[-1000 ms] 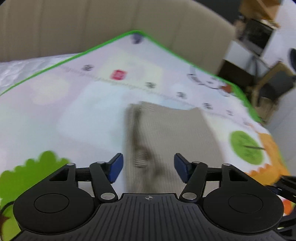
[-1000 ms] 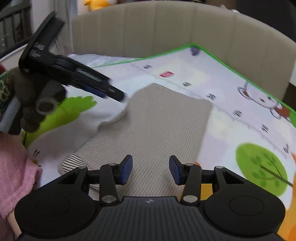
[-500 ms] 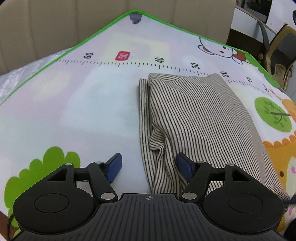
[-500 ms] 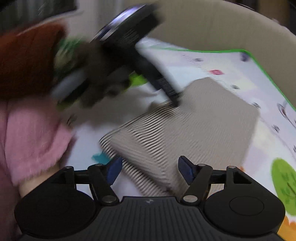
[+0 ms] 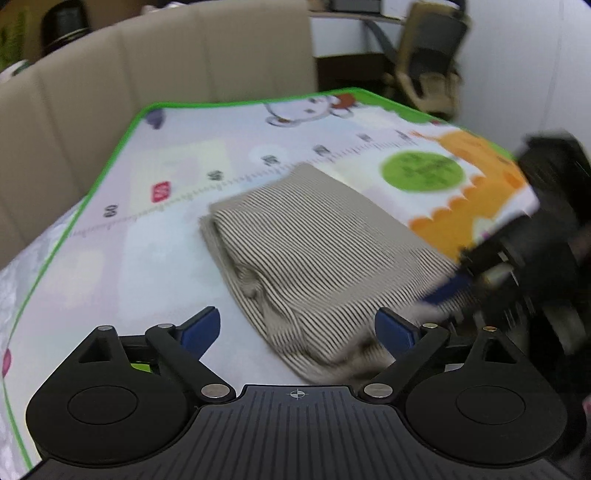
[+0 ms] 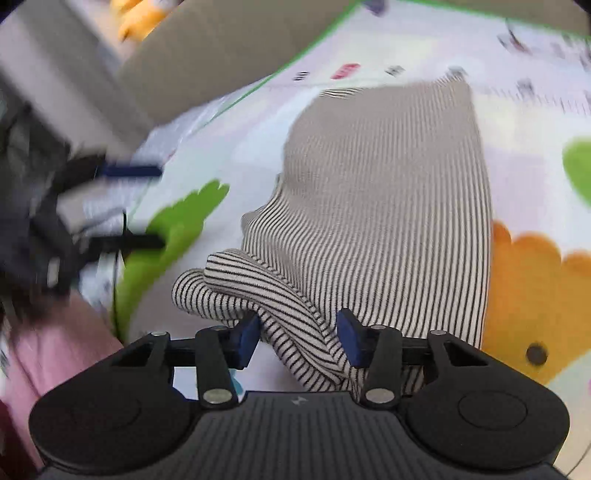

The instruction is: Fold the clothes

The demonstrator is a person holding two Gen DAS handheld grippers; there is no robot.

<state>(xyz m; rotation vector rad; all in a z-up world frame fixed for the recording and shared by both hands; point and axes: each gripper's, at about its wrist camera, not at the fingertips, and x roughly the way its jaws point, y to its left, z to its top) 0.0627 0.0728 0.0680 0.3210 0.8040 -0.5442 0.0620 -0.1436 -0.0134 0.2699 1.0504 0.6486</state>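
A beige, black-striped garment (image 5: 314, 240) lies folded on a colourful play mat (image 5: 147, 258). My left gripper (image 5: 297, 330) hangs over its near corner. Its jaws are opening wide, and the cloth lies between them untouched by either pad. The right gripper (image 5: 450, 291) shows as a blur at the cloth's right edge. In the right wrist view the garment (image 6: 388, 177) stretches away. A bunched, raised fold of it fills the gap of my right gripper (image 6: 298, 334). Those jaws are closing, and both pads touch the fold. The left gripper (image 6: 147, 206) is a blur at the left.
A beige padded backrest (image 5: 110, 92) borders the far side of the mat (image 6: 535, 110). A chair (image 5: 432, 55) stands beyond the mat's far right corner. A person's pink sleeve (image 6: 48, 343) is at the lower left, and a yellow toy (image 6: 140, 18) sits behind the backrest.
The left gripper's jaws have spread much wider and the hand has rolled. The right gripper's jaws widened, then narrowed onto the cloth's near corner, which now stands bunched up.
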